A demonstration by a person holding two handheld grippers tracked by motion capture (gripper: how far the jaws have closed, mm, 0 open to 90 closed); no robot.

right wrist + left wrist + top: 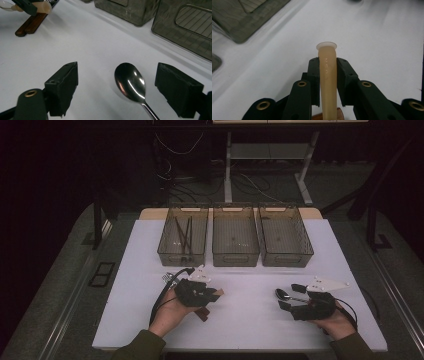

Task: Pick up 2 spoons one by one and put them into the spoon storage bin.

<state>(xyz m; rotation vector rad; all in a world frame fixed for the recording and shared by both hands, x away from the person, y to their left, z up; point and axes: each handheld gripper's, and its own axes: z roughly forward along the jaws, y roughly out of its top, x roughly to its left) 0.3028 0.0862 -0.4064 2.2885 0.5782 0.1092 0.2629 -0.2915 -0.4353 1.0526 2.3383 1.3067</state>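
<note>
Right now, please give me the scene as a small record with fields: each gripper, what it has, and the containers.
left gripper: jaws shut on the cream spatula, whose handle end is brown wood
right gripper: jaws open, metal spoon lying between them on the table, pads not touching it
bins: three clear bins in a row at the far side of the white table
left bin: holds long thin dark utensils, kind unclear
</note>
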